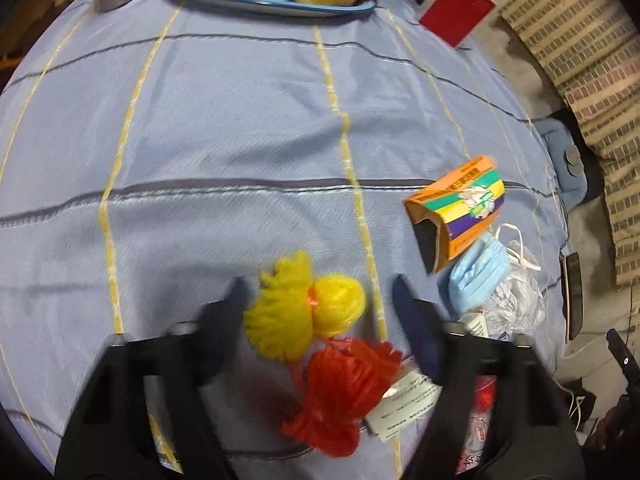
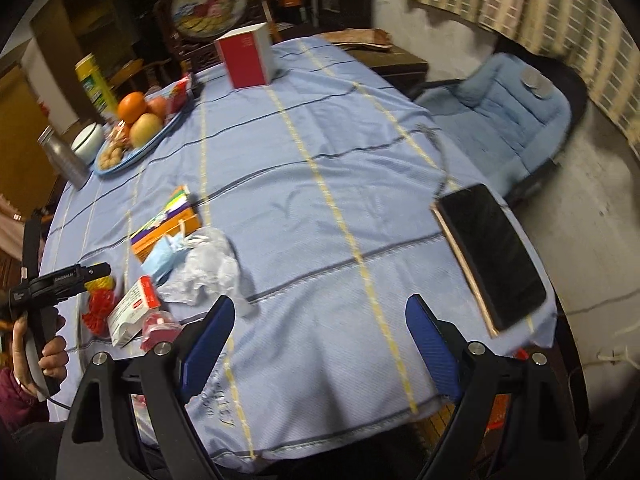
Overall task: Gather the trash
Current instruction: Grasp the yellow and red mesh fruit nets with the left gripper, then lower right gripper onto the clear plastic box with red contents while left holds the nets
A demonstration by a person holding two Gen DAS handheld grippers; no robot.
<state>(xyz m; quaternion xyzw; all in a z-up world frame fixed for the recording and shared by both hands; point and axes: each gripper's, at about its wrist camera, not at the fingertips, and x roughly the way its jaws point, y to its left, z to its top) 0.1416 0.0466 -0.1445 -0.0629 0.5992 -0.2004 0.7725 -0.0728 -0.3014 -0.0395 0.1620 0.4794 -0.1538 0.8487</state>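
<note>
My left gripper (image 1: 320,292) is open, its jaws either side of a yellow mesh net (image 1: 300,308) on the blue tablecloth (image 1: 224,128). A red mesh net (image 1: 340,392) lies just nearer. To the right lie an orange striped box (image 1: 460,208), a blue face mask (image 1: 478,276), crumpled clear plastic (image 1: 516,300) and a white medicine box (image 1: 404,404). My right gripper (image 2: 320,312) is open and empty over the table's near edge. In the right wrist view the trash pile sits at left: orange box (image 2: 164,232), mask (image 2: 164,258), plastic (image 2: 208,264), medicine box (image 2: 132,312).
A blue tray (image 2: 132,152) of fruit and nuts, a metal cup (image 2: 66,160) and a red box (image 2: 246,58) stand at the far side. A black phone (image 2: 492,264) lies by the right edge. A blue cushioned chair (image 2: 508,116) stands beyond.
</note>
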